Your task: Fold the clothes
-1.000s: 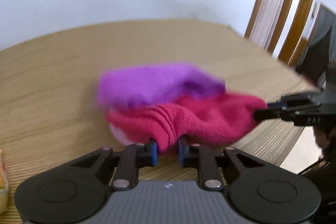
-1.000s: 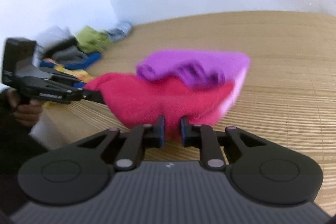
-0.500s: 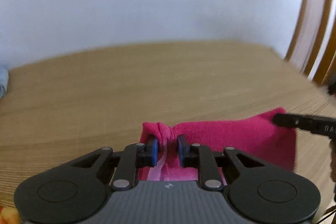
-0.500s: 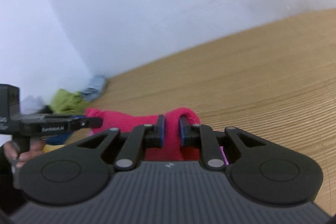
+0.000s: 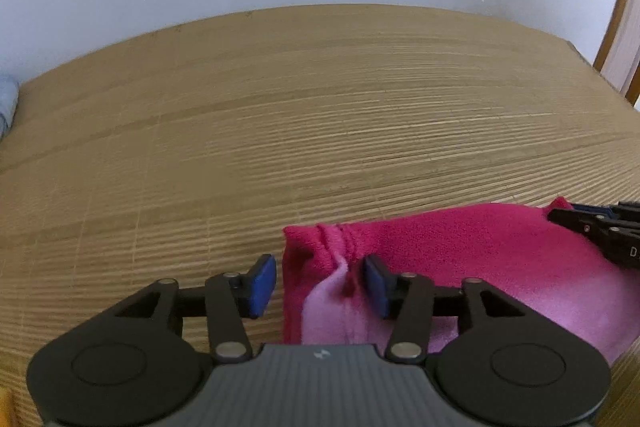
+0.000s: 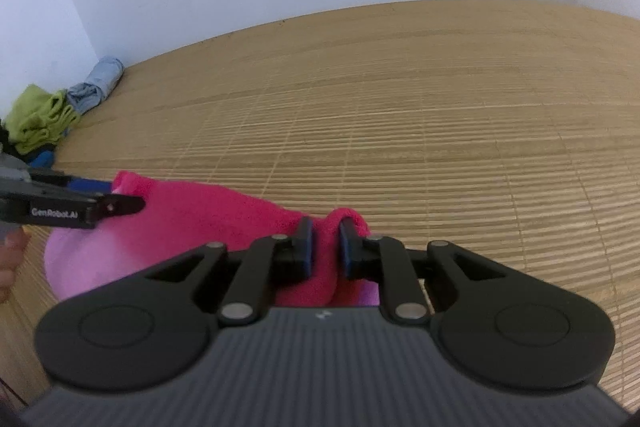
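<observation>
A magenta fleece garment (image 5: pixel 460 247) with a pale pink inner side lies at the near edge of the bamboo-mat table (image 5: pixel 320 107). My left gripper (image 5: pixel 318 281) is open, its blue pads apart around the garment's left corner. My right gripper (image 6: pixel 324 247) is shut on the garment's other corner (image 6: pixel 344 223). The garment shows in the right wrist view (image 6: pixel 208 215), stretched between both grippers. The right gripper's tips show at the right edge of the left wrist view (image 5: pixel 592 227); the left gripper's finger shows in the right wrist view (image 6: pixel 80 211).
A pile of other clothes sits at the table's far left corner: a green piece (image 6: pixel 36 115) and a rolled light blue piece (image 6: pixel 96 83). A white wall runs behind the table. A wooden door frame (image 5: pixel 620 27) stands at the right.
The garment has been pulled toward the near table edge and laid down; its purple part is out of view. My left gripper has opened and let go of its corner.
</observation>
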{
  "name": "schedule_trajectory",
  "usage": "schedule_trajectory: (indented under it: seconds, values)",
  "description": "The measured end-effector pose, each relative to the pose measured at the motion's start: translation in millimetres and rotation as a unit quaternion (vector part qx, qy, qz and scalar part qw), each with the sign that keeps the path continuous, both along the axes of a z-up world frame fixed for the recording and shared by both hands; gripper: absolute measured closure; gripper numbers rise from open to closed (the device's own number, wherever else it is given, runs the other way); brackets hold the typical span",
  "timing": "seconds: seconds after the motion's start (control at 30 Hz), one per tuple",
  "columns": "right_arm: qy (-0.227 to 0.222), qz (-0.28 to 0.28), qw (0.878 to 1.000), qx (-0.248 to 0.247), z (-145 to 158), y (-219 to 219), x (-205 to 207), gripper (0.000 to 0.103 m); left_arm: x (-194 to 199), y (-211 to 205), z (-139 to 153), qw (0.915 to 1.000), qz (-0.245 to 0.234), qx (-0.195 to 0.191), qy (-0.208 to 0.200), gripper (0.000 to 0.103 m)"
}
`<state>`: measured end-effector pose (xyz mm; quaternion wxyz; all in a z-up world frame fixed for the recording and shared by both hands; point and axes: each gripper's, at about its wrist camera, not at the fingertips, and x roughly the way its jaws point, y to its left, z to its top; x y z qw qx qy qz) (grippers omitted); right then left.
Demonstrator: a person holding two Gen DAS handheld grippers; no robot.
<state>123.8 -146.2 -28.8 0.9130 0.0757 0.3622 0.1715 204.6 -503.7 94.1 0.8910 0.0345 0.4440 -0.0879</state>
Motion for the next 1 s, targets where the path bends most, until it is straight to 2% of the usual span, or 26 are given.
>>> schedule_trajectory:
  seconds: [0.2, 0.3, 0.37, 0.47, 0.57, 0.77, 1.0]
  values:
    - [0.009, -0.016, 1.000, 0.013, 4, -1, 7, 0.082, -7, 6, 10, 0.9998, 0.011, -0.014, 0.010, 0.047]
    - [0.007, -0.025, 1.000, 0.014, 11, 2, 5, 0.076, -8, 2, 13, 0.9998, 0.016, 0.006, 0.012, 0.046]
    - [-0.002, -0.036, 0.999, 0.012, 18, 1, 0, 0.066, -14, -2, 18, 0.9997, 0.019, 0.016, 0.006, 0.046]
    - [-0.019, -0.054, 0.998, 0.009, 28, -3, -12, 0.061, -24, -4, 26, 0.9994, 0.021, 0.026, -0.003, 0.044]
    - [-0.032, -0.074, 0.997, 0.009, 37, -9, -24, 0.061, -35, -2, 33, 0.9990, 0.027, 0.034, -0.012, 0.043]
    - [-0.040, -0.102, 0.994, 0.022, 44, -18, -49, 0.060, -55, 1, 49, 0.9987, 0.039, 0.023, -0.023, 0.043]
    - [-0.034, -0.087, 0.995, 0.019, 41, -18, -80, 0.060, -85, 7, 64, 0.9979, 0.048, 0.018, -0.039, 0.040]
